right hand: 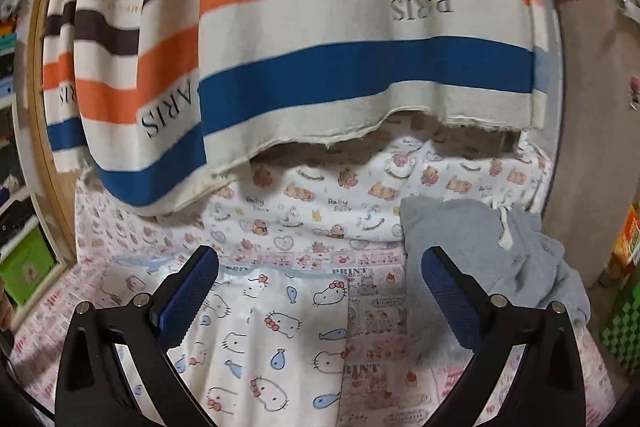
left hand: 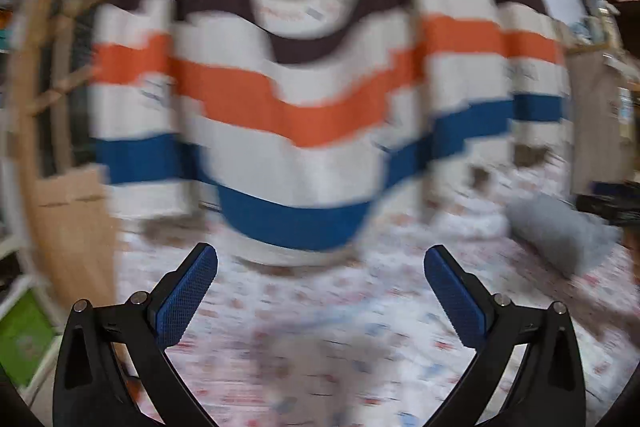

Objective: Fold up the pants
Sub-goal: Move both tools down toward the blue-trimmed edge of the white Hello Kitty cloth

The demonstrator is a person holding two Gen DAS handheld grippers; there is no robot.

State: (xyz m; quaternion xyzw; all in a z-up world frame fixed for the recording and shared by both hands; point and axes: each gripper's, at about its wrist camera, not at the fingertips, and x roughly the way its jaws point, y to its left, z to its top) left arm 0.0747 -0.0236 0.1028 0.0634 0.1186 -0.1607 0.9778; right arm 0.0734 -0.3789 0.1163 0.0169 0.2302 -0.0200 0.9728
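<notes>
Grey pants (right hand: 496, 259) lie crumpled on the patterned bed sheet (right hand: 312, 211) at the right, a white drawstring showing on them. In the left wrist view they appear as a blurred grey bundle (left hand: 560, 235) at the far right. My right gripper (right hand: 320, 291) is open and empty above the sheet, its right finger (right hand: 452, 299) just in front of the pants' left edge. My left gripper (left hand: 320, 291) is open and empty over the sheet, well left of the pants. The left wrist view is motion-blurred.
A striped curtain (right hand: 360, 47) in white, orange, blue and brown hangs behind the bed and also shows in the left wrist view (left hand: 300, 87). A wooden frame (left hand: 36, 107) and shelves stand at the left. A brown panel (right hand: 592, 107) stands at the right.
</notes>
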